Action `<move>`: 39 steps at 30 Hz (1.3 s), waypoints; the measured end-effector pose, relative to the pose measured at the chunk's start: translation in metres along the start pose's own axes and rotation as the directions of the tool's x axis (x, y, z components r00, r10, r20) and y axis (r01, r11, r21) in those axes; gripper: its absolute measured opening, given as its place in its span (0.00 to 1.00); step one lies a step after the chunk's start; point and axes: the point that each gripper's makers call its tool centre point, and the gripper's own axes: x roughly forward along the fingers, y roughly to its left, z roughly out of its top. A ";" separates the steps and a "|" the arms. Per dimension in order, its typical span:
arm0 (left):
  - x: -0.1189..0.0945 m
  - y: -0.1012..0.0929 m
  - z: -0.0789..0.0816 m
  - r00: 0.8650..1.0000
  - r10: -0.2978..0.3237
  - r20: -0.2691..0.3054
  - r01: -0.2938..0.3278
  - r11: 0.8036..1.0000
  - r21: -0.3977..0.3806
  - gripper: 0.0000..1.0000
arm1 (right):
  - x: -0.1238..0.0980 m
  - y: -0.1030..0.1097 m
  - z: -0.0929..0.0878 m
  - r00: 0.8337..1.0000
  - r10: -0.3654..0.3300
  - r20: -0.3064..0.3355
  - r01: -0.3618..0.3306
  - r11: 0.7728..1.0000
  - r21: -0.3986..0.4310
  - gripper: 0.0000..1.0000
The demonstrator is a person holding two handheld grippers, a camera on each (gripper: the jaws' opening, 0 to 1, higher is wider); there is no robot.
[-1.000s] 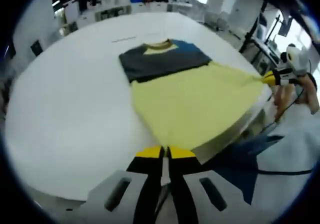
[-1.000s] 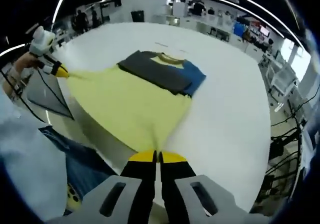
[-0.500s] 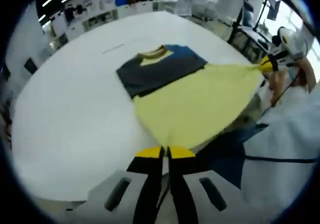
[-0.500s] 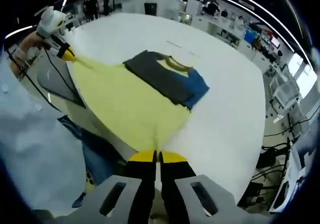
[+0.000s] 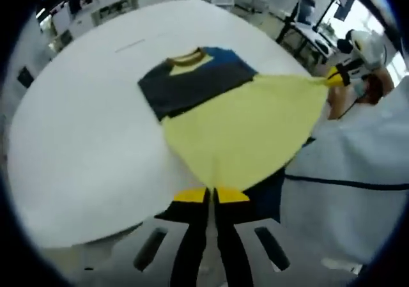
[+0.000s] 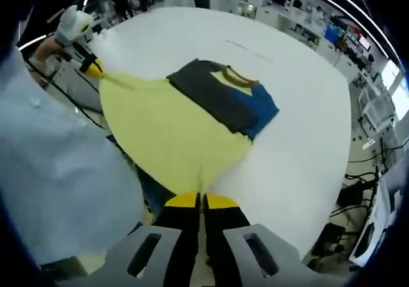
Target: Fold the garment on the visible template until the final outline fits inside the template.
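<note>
A yellow T-shirt (image 5: 246,127) with dark grey and blue folded sleeves lies on the white table (image 5: 77,127), its collar end (image 5: 187,59) flat on the top. Its lower yellow part is lifted and stretched off the table edge. My left gripper (image 5: 212,194) is shut on one hem corner. My right gripper (image 6: 200,201) is shut on the other hem corner; it also appears in the left gripper view as the right gripper (image 5: 333,77). In the right gripper view the shirt (image 6: 172,124) spreads taut toward the left gripper (image 6: 94,68).
A person's white sleeve and body (image 6: 57,172) fill the near side between the grippers, also seen as white clothing (image 5: 345,191). A faint line mark (image 5: 130,44) lies on the table beyond the collar. Desks and equipment ring the room behind.
Both grippers have risen with the hem, so the yellow part hangs higher and tauter above the table edge. The person's white clothing takes up more of both views.
</note>
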 end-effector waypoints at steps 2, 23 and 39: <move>0.001 -0.002 -0.008 1.000 -0.007 -0.030 0.007 1.000 0.003 0.00 | -0.001 0.004 -0.005 1.000 0.018 -0.018 -0.018 1.000 -0.001 0.02; -0.007 -0.035 -0.053 0.973 -0.121 -0.197 0.131 0.991 0.038 0.00 | -0.007 0.037 -0.037 0.976 0.166 -0.138 -0.168 0.986 -0.004 0.02; -0.012 0.016 0.004 0.997 0.073 0.039 -0.075 0.997 0.025 0.00 | 0.000 -0.001 -0.001 0.998 0.056 -0.007 -0.056 0.997 -0.053 0.02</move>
